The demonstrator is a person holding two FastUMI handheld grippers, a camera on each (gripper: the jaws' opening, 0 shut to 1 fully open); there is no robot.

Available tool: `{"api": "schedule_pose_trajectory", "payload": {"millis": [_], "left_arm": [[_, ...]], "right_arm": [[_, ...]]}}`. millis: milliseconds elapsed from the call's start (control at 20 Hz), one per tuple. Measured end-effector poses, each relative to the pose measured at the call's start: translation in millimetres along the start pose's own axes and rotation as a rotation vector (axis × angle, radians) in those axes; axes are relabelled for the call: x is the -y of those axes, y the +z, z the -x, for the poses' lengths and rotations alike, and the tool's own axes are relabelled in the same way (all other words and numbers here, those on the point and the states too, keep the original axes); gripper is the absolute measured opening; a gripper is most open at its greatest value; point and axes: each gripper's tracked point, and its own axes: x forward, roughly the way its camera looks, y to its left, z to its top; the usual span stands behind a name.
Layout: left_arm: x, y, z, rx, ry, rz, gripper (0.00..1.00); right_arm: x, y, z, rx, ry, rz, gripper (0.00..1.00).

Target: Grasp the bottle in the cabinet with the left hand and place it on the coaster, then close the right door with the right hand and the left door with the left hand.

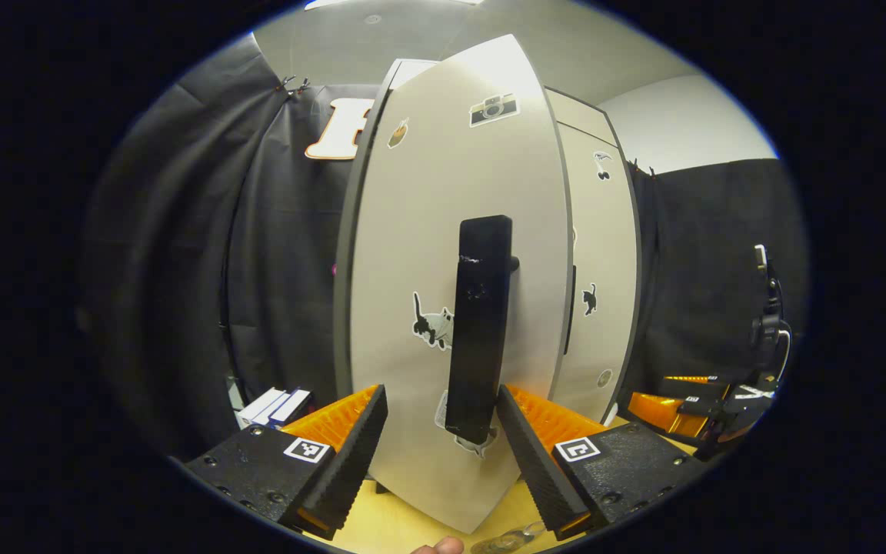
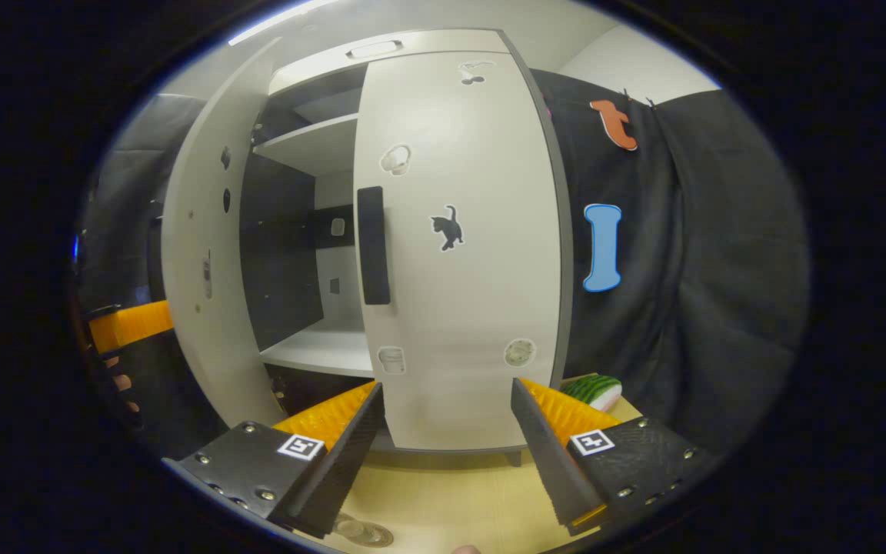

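The cabinet's left door (image 1: 412, 254) swings partly open right in front of my left gripper (image 1: 441, 396). That gripper is open, and the lower end of the door's black handle (image 1: 480, 323) lies between its fingers, close to the right one. The right door (image 2: 458, 308) looks shut against the cabinet, with its black handle (image 2: 372, 246) at its left edge. My right gripper (image 2: 447, 388) is open and holds nothing, just short of this door. Something clear and glassy (image 2: 362, 531) sits on the table at the bottom edge; I cannot tell whether it is the bottle.
Bare shelves (image 2: 320, 350) show through the gap between the doors. The left door (image 2: 197, 254) stands edge-on, with the left gripper (image 2: 131, 323) and fingers of a hand behind it. A green and white object (image 2: 595, 391) lies right of the cabinet. Books (image 1: 274, 404) lie at the left.
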Motion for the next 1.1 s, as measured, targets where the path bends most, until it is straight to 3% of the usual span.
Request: {"api": "schedule_pose_trajectory", "payload": {"millis": [450, 700, 1100], "left_arm": [[39, -6, -73, 0.002, 0.002, -0.002, 0.96], [47, -6, -104, 0.011, 0.036, -0.044, 0.95], [52, -11, -148, 0.002, 0.087, -0.017, 0.96]], "right_arm": [[32, -9, 10, -0.03, -0.037, -0.016, 1.0], [31, -16, 14, -0.046, -0.024, -0.039, 1.0], [26, -22, 28, -0.065, -0.008, -0.038, 1.0]]}}
